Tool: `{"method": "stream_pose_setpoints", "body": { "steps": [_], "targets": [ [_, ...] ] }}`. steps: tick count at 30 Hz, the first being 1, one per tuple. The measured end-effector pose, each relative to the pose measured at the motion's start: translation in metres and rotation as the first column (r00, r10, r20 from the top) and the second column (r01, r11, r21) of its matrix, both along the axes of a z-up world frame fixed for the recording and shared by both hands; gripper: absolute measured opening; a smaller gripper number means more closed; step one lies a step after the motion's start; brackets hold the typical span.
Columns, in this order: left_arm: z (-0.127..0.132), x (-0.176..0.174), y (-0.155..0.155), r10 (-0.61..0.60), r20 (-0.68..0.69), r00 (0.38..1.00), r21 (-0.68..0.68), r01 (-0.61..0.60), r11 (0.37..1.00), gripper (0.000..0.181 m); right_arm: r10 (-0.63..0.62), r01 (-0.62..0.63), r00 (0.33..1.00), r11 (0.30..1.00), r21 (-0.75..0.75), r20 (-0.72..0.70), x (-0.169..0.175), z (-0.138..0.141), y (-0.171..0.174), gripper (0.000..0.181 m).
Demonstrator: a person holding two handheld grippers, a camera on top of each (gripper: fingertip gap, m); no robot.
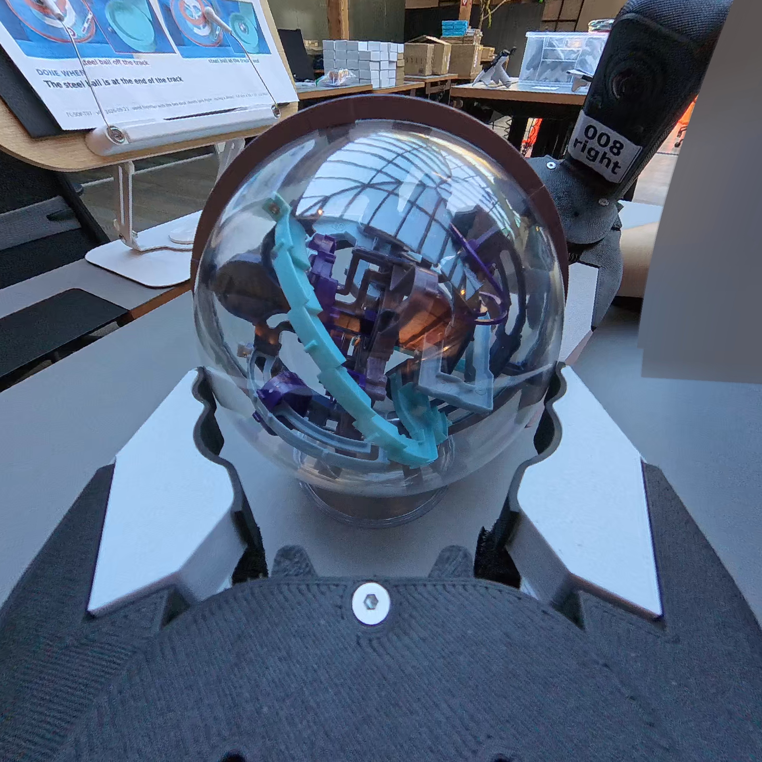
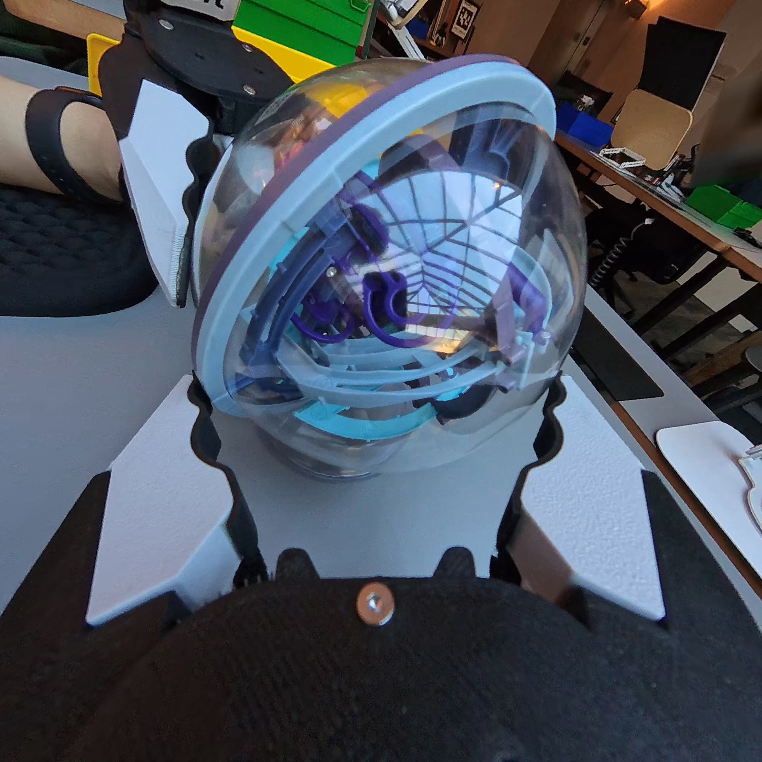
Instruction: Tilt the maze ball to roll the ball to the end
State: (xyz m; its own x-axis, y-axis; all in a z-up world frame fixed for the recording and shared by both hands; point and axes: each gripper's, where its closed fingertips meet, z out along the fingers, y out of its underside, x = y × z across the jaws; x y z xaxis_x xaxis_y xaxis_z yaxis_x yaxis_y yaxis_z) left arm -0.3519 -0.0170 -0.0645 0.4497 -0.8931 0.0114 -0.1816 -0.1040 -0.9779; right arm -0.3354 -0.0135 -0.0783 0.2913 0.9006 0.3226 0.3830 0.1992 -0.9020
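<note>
Grippers flank the maze ball (image 1: 379, 313) from two sides: the left gripper (image 1: 377, 396) and the right gripper (image 2: 373, 406) each have jaws spread wide, fingertips lying against or just beside the lower flanks of the clear sphere; firm contact cannot be confirmed. The sphere rests on a small transparent ring stand (image 1: 379, 511) on the grey table (image 1: 62, 433), its equatorial band tilted rather than level. Inside, turquoise, grey and purple tracks cross; the steel ball cannot be picked out with certainty among the reflections. Risk, as judged: the smooth curved shell offers little purchase, so uneven pressure or an abrupt tilt could let it slip in the fingers or roll off the stand, and a jolt would likely knock the steel ball off its narrow track, forcing a restart. Farther off stands an instruction sheet (image 1: 144, 62) on a wooden easel.
</note>
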Motion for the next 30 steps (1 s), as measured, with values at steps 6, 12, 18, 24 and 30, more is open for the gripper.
{"method": "stream_pose_setpoints", "body": {
  "steps": [6, 12, 18, 24, 30],
  "targets": [
    [-0.004, -0.002, -0.001, -0.002, -0.056, 0.998, 0.050, 0.005, 0.999, 0.151, 0.006, -0.006, 1.000, 1.000, -0.006, 0.004, 0.000, -0.001, 0.000, 0.156],
    [-0.008, 0.000, 0.002, 0.043, -0.107, 0.993, 0.108, -0.031, 0.994, 0.155, 0.005, -0.004, 1.000, 1.000, -0.016, 0.021, 0.001, -0.004, 0.002, 0.156],
    [-0.008, -0.001, 0.002, 0.030, -0.095, 0.995, 0.091, -0.021, 0.996, 0.156, 0.047, -0.055, 0.990, 0.997, 0.058, 0.134, 0.009, -0.011, 0.003, 0.151],
    [-0.004, -0.002, 0.002, 0.004, -0.047, 0.999, 0.058, -0.002, 0.998, 0.155, 0.058, -0.089, 0.947, 0.993, 0.083, 0.317, 0.020, -0.025, 0.010, 0.143],
    [-0.003, -0.001, 0.001, -0.011, -0.040, 0.999, 0.061, 0.013, 0.998, 0.154, 0.027, -0.065, 0.953, 0.991, 0.116, 0.302, 0.017, -0.020, 0.014, 0.143]
  ]
}}
